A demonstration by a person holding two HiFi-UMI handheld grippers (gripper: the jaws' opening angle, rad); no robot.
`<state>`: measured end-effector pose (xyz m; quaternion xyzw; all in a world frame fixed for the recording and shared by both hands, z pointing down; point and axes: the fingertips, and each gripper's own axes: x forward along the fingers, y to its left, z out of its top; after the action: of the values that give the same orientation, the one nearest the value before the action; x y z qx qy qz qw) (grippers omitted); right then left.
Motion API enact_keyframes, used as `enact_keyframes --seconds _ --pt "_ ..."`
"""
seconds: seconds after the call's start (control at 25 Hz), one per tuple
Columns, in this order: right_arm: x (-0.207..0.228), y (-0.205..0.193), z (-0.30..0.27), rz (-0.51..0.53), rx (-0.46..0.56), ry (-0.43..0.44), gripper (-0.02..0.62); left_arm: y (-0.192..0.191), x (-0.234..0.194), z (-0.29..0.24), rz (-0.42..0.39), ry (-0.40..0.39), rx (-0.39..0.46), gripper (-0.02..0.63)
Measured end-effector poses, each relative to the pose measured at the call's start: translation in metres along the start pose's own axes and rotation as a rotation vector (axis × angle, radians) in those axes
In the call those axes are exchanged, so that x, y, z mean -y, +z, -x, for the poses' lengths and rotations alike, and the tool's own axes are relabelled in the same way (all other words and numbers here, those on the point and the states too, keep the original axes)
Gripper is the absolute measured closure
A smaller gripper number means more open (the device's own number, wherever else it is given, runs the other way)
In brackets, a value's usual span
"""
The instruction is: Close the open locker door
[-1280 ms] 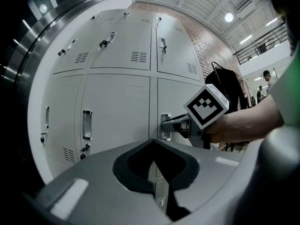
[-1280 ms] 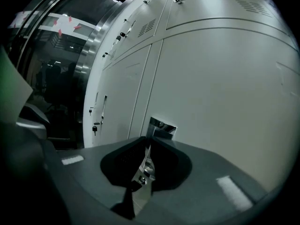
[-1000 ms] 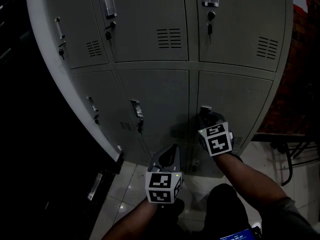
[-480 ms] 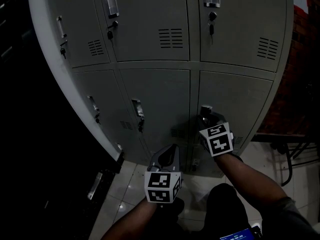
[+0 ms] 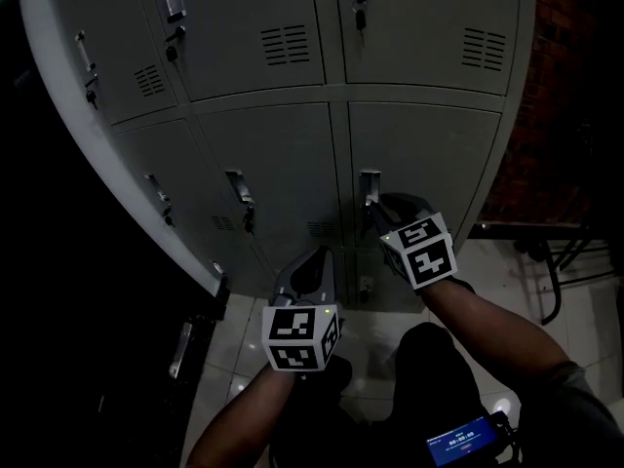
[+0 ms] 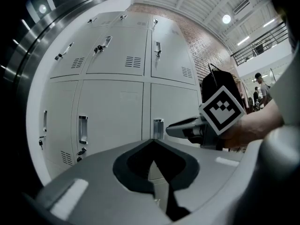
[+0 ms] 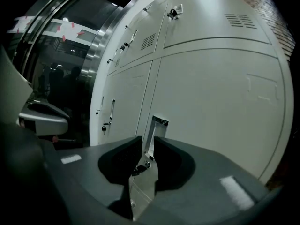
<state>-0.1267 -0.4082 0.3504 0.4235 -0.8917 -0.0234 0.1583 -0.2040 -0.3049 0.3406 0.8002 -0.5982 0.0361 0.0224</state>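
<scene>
Right gripper (image 5: 386,209) is right up at the handle (image 5: 369,187) of the bottom right locker door (image 5: 434,159), which looks pretty much flush with the doors next to it. Its jaws have a narrow gap, nothing held, just the handle showing through. Left gripper (image 5: 316,257) hangs lower, off the lockers, jaws pinched together on nothing

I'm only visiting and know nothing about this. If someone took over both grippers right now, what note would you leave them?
Left gripper: jaws together, holding nothing.
Right gripper: jaws slightly apart, nothing gripped, aimed at the handle of the lower right locker door.
Done: that door looks flush with the neighbouring door.
Left: check that it is latched, press it home if not, then draw back.
</scene>
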Motion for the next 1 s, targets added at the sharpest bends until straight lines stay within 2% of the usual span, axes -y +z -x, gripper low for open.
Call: enact_keyframes --seconds 0.32,0.8,1.0 --pt "0.015 -0.019 0.087 -0.054 0.016 0.013 0.534 0.012 0.051 0.000 0.013 -0.065 0.024 0.604" --pt "0.058 -0.069 0.222 -0.135 0.025 -0.060 0.551 0.017 0.144 0.009 0.055 -0.174 0.013 0.604" --pt "0.067 -0.094 0.276 -0.178 0.023 -0.093 0.560 0.009 0.183 0.022 0.040 -0.230 -0.008 0.604"
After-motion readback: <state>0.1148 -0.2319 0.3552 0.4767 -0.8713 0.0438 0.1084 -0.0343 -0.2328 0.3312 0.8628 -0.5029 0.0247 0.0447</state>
